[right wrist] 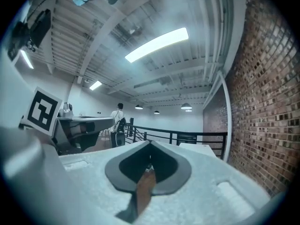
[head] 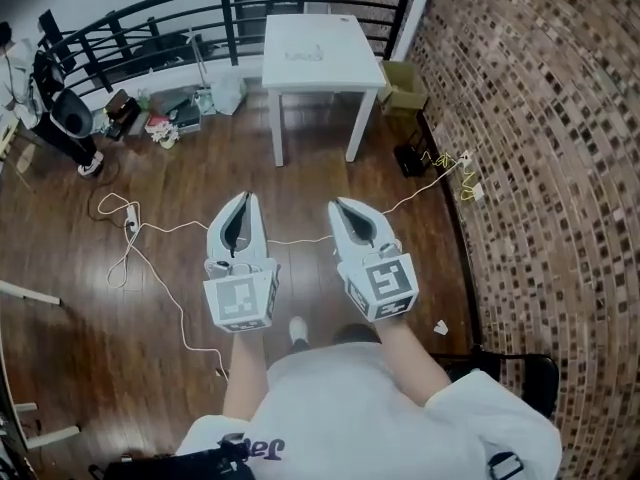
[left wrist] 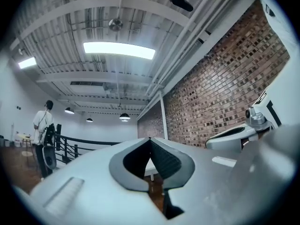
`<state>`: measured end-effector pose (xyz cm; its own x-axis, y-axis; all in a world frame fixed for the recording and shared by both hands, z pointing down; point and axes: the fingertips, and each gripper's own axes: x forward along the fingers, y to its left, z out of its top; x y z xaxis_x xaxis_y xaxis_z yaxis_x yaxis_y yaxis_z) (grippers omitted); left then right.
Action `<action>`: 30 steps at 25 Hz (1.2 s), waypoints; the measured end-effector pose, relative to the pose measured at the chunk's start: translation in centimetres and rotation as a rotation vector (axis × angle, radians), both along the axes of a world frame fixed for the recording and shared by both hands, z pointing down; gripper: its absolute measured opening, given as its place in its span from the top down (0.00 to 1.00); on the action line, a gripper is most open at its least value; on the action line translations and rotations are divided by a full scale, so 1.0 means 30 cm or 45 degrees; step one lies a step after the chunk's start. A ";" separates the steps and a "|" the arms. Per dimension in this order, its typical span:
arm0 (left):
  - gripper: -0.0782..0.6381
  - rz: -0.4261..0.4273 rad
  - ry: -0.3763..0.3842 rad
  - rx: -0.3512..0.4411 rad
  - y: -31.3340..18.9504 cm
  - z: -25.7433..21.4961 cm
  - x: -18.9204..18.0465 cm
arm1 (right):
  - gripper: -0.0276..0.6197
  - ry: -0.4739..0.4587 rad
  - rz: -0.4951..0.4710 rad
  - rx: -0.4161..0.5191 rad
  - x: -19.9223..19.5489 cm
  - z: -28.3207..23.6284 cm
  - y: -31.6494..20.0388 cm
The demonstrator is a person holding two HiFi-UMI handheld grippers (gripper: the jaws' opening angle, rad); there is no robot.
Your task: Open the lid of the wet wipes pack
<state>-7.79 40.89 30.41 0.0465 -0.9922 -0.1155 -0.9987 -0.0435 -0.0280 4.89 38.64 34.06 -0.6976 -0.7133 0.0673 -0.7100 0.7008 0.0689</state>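
Observation:
No wet wipes pack can be made out for sure; a pale flat thing (head: 303,56) lies on the white table (head: 340,73) far ahead, too small to identify. My left gripper (head: 243,200) and right gripper (head: 340,205) are held side by side over the wooden floor, both pointing toward the table. In the left gripper view the left gripper (left wrist: 150,139) has its tips touching with nothing between them. The right gripper view shows the same for the right gripper (right wrist: 150,143). Both are shut and empty.
A black railing (head: 200,18) runs behind the table, and a curved brick wall (head: 540,118) bounds the right. A cardboard box (head: 403,86) stands by the table. Cables (head: 130,228) trail on the floor. A person (head: 60,118) stands far left. A black chair (head: 520,373) is at my right.

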 end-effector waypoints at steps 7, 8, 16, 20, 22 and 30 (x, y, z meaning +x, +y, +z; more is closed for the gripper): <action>0.87 0.052 0.064 -0.099 -0.251 0.180 -0.112 | 0.97 0.076 0.004 -0.094 -0.158 0.132 -0.258; 0.87 0.044 0.070 -0.107 -0.293 0.188 -0.135 | 0.97 0.074 -0.002 -0.085 -0.178 0.133 -0.302; 0.87 0.015 0.013 -0.140 -0.839 0.186 -0.259 | 0.97 -0.008 -0.011 -0.108 -0.291 0.161 -0.862; 0.87 0.015 -0.035 -0.096 -1.106 0.099 -0.281 | 0.97 -0.094 -0.013 -0.049 -0.316 0.073 -1.164; 0.87 -0.004 -0.030 -0.081 -1.208 0.090 -0.304 | 0.97 -0.111 0.009 -0.029 -0.315 0.059 -1.286; 0.87 0.064 -0.022 -0.210 -1.561 0.235 -0.295 | 0.97 -0.041 0.057 -0.216 -0.318 0.275 -1.560</action>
